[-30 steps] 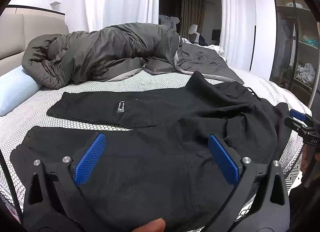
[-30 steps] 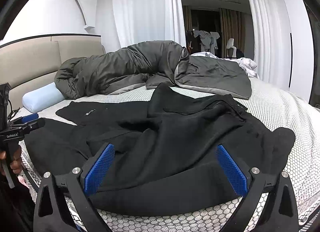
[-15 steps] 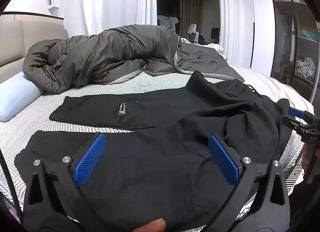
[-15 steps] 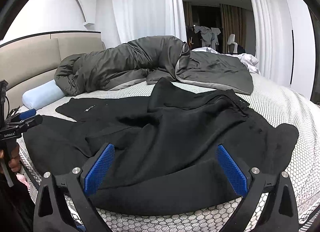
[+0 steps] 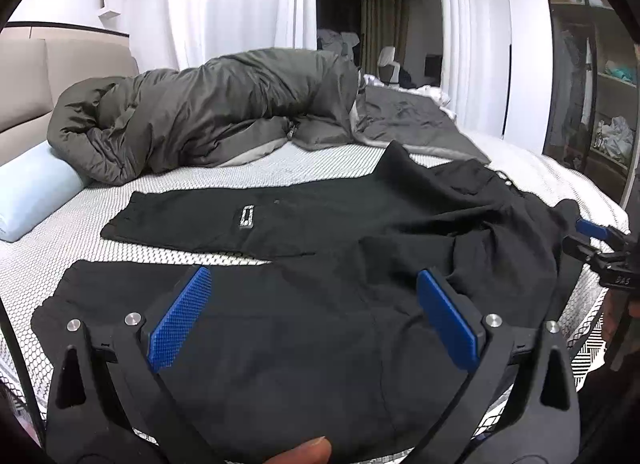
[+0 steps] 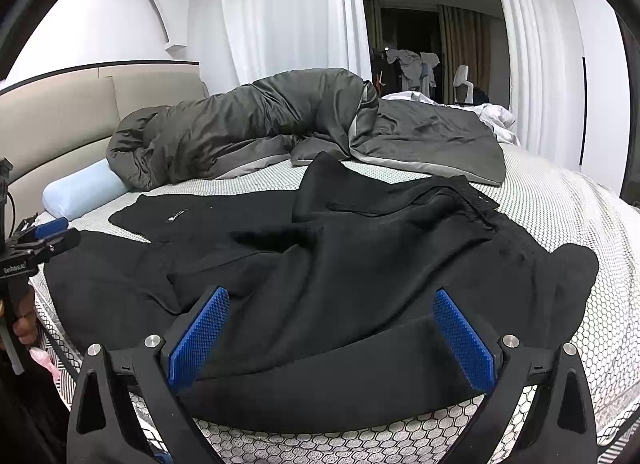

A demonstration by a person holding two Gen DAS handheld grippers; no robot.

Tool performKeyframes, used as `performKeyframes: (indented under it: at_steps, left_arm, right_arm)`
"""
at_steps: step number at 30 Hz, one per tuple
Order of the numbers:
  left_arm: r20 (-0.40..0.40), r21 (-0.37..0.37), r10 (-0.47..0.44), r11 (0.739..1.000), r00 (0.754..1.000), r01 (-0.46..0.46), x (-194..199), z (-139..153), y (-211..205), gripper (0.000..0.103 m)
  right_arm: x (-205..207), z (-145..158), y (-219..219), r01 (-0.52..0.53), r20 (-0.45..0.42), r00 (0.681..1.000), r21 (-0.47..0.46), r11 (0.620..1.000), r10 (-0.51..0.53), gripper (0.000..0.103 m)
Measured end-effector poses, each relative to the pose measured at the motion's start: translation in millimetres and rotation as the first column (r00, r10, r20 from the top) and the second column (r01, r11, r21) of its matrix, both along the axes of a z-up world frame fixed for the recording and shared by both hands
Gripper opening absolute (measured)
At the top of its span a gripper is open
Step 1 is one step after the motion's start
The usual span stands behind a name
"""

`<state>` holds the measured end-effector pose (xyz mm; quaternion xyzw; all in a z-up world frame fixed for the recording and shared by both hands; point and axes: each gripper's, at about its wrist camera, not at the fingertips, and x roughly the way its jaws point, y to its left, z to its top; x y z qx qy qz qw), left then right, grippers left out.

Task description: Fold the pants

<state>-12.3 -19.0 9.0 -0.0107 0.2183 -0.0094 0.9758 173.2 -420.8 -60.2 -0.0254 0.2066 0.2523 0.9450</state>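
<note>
Black pants [image 5: 320,264] lie spread on the bed, legs to the left, the waist bunched and wrinkled at the right. A small label [image 5: 246,217] shows on the far leg. My left gripper [image 5: 314,300] is open and empty, hovering over the near leg. My right gripper [image 6: 328,324] is open and empty, over the crumpled waist part of the pants [image 6: 360,264] near the bed's front edge. Each gripper shows at the edge of the other's view, the right one in the left wrist view [image 5: 596,240] and the left one in the right wrist view [image 6: 40,240].
A dark grey duvet [image 5: 208,120] is heaped across the back of the bed. A pale blue bolster [image 5: 32,192] lies at the left by the beige headboard [image 6: 60,112]. The honeycomb-patterned mattress cover [image 6: 552,200] shows around the pants. A wardrobe [image 5: 592,76] stands at the right.
Both views have shifted slightly, as if the grippers tilted up and drew a little nearer the pants. The pants have not moved. Both grippers stay open.
</note>
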Motion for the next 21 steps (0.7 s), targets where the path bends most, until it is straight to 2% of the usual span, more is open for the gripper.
performKeyframes:
  at_steps: [21]
  left_arm:
    - [-0.022,-0.003,0.025,1.000,0.999,-0.025,-0.1,0.5,4.0,0.102]
  right_arm:
    - [-1.4,1.9,-4.2,-0.015,-0.018,1.000,0.032,0.999,0.016,0.103]
